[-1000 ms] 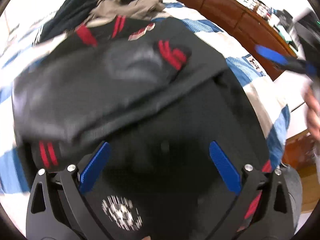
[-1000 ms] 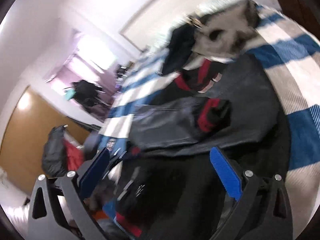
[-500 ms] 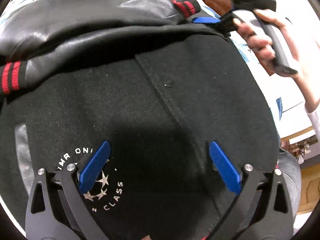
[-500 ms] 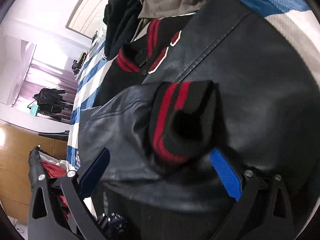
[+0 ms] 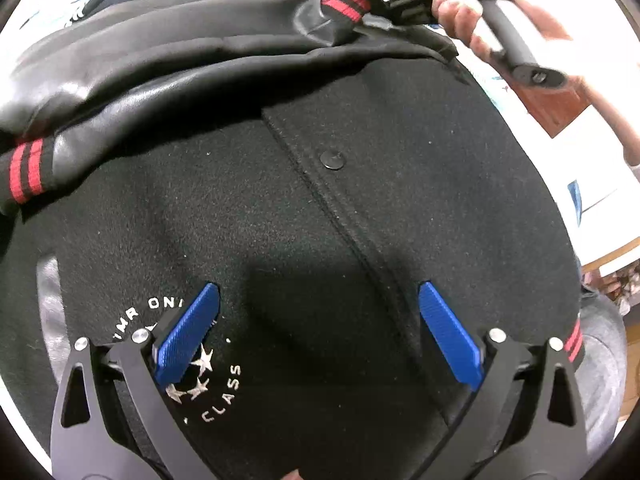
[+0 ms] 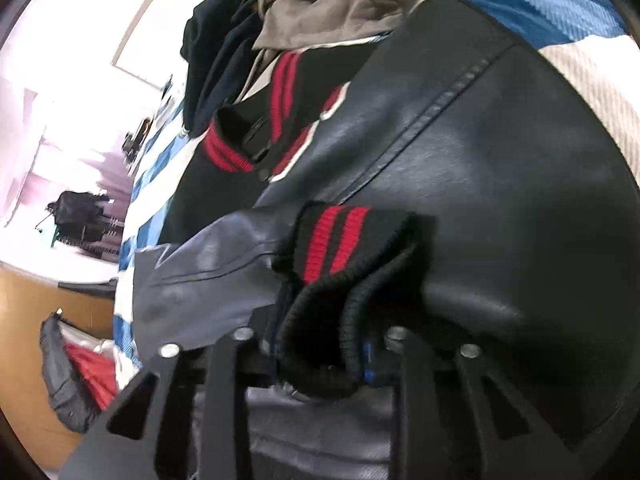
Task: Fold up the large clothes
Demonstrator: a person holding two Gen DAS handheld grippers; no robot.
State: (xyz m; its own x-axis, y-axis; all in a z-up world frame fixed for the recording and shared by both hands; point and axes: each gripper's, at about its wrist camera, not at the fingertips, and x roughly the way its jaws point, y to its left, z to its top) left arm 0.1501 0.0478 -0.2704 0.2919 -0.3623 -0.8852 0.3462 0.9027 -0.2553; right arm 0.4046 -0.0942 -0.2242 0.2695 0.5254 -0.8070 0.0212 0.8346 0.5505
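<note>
Black varsity jacket (image 5: 360, 208) spread front-up on the striped bed (image 6: 576, 56), filling most of the left wrist view; snap button (image 5: 333, 159) on the placket near jacket center. Leather sleeve (image 5: 168, 60) folded across the jacket's upper body, 1 cuff (image 5: 26, 172) with 2 red stripes lying at the jacket's left edge. Pile of other clothes (image 6: 332, 4) beyond the jacket collar. Left gripper (image 5: 320, 332) spread wide, holding nothing, hovering over the jacket's lower front beside the star logo (image 5: 192, 376). Right gripper (image 6: 320, 360) closed tight on the other cuff (image 6: 340, 240), at the jacket's far right edge; hand (image 5: 480, 12) visible on its handle.

Step in hand, likely: carrying the 2nd sleeve across the chest. Best done by keeping the cuff pinched, pulling the sleeve flat and parallel to the first, laying it within the jacket outline before release. Left gripper useful for pressing the body down so the jacket does not drag. Risk: stiff leather springing back.
</note>
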